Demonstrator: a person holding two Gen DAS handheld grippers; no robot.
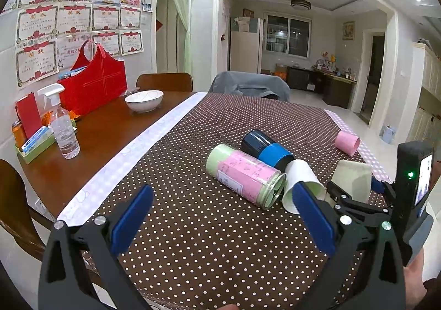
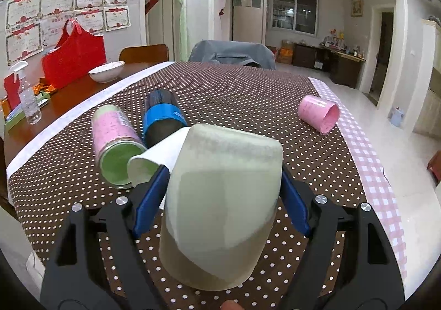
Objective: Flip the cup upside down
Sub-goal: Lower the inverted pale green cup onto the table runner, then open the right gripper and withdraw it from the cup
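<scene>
A wooden desk (image 1: pixel 91 141) is seen, most of it covered by a brown cloth with white dots (image 1: pixel 209 238). At the desk's far left, a red bag (image 1: pixel 93 86) is stood against the wall, with a white bowl (image 1: pixel 144 100) to its right and a clear spray bottle (image 1: pixel 62 125) nearer the camera.

The right gripper (image 2: pixel 223 194) is pinched on a pale green cup (image 2: pixel 220 208), its blue pads pressed against the cup's two sides. The cup is held near the middle of the cloth, its closed base turned up and away and its wider end toward the cloth; whether it touches the cloth cannot be told.

The left gripper (image 1: pixel 220 221) is held spread wide over the near cloth, with nothing between its pads.

Four more items are laid on their sides. A pink-and-green canister (image 1: pixel 245 176), a dark cup with a blue band (image 1: pixel 267 148) and a white paper cup (image 1: pixel 301 184) are clustered together just left of the held cup. A pink cup (image 2: pixel 319 114) is set well apart at the far right.
</scene>
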